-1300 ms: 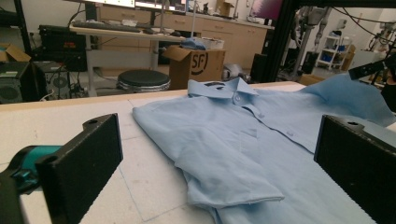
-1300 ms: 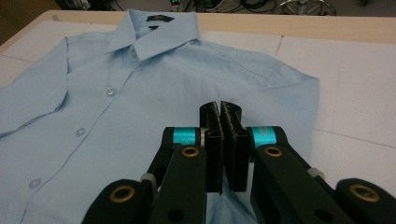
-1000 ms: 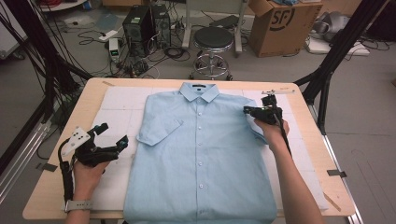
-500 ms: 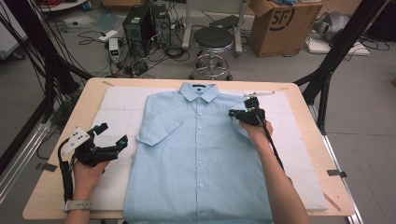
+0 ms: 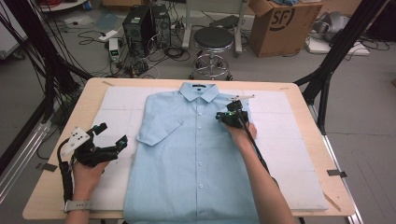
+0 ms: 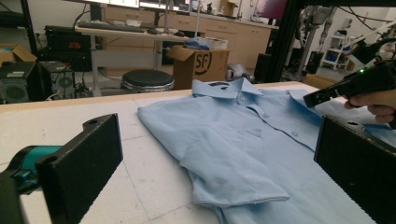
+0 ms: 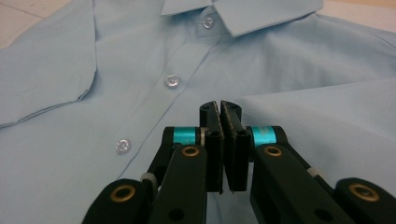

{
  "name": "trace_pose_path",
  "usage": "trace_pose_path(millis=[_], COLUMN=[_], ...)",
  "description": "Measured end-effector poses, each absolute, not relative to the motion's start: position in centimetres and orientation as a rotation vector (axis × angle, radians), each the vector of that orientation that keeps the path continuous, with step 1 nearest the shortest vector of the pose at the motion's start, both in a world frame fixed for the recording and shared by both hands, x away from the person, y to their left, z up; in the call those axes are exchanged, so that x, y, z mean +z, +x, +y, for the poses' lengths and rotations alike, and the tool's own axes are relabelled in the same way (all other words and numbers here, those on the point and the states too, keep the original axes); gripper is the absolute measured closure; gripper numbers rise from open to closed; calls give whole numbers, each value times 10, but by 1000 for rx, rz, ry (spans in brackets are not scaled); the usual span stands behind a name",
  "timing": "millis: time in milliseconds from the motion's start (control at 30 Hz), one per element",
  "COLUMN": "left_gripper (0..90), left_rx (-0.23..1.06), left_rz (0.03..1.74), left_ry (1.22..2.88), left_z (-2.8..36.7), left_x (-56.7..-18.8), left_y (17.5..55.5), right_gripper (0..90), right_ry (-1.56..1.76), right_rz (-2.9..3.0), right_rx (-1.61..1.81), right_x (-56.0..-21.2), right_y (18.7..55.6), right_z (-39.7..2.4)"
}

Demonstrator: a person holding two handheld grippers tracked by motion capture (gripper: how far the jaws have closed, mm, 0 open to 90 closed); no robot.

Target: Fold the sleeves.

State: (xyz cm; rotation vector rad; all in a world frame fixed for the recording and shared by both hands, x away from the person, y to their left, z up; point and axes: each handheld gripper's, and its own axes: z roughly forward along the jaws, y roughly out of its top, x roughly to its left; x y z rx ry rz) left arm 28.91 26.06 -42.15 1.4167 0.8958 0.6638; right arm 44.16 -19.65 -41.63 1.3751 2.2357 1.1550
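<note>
Pinching what looks like a fold of the light blue shirt (image 5: pixel 196 158) spread flat on the table (image 5: pixel 327 196), the right gripper (image 5: pixel 227 117) risks bunching the cloth, while the left gripper (image 5: pixel 105 145) waits wide open beside the sleeve.

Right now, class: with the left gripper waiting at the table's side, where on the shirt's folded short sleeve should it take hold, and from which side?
Probably the sleeve's loose hem edge, approached low from the left gripper's side. The sleeve lies folded over the shirt front, its free edge slightly lifted, so one open jaw could slide under. Elsewhere the cloth lies flat, offering no lip.
</note>
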Motion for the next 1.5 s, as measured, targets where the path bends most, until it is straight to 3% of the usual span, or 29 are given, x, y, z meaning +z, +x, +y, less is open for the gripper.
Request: trace_pose_path(millis=[900, 933, 1033, 1100, 1167, 1200, 1233, 1333, 1500], left_gripper=[17, 17, 17, 16, 17, 16, 16, 17, 16], left_rx=[663, 663, 673, 673, 672, 674, 672, 680, 686], left_rz=[916, 916, 916, 918, 925, 931, 933, 933, 915], left_ry=[1437, 1437, 1435, 1427, 1422, 1418, 1413, 1399, 1408], left_z=[262, 262, 262, 263, 264, 264, 265, 264, 260], left_x=[-425, -425, -425, -424, -423, -422, -422, -420, -416], left_y=[288, 288, 288, 288, 288, 288, 288, 289, 290], right_gripper=[863, 841, 630, 580, 428, 302, 302, 147, 67], right_ry=[1500, 1502, 1493, 1494, 1472, 1449, 1449, 1402, 1338], right_rz=[2166, 2163, 2156, 2155, 2143, 2135, 2135, 2116, 2087], right_rx=[1212, 1223, 1226, 1235, 1261, 1290, 1290, 1310, 1368], right_x=[-436, -435, -430, -428, -423, -416, -416, -406, -391], right_y=[447, 447, 446, 446, 446, 445, 445, 442, 432], right_z=[-191, -192, -195, -196, -201, -206, -206, -215, -233])
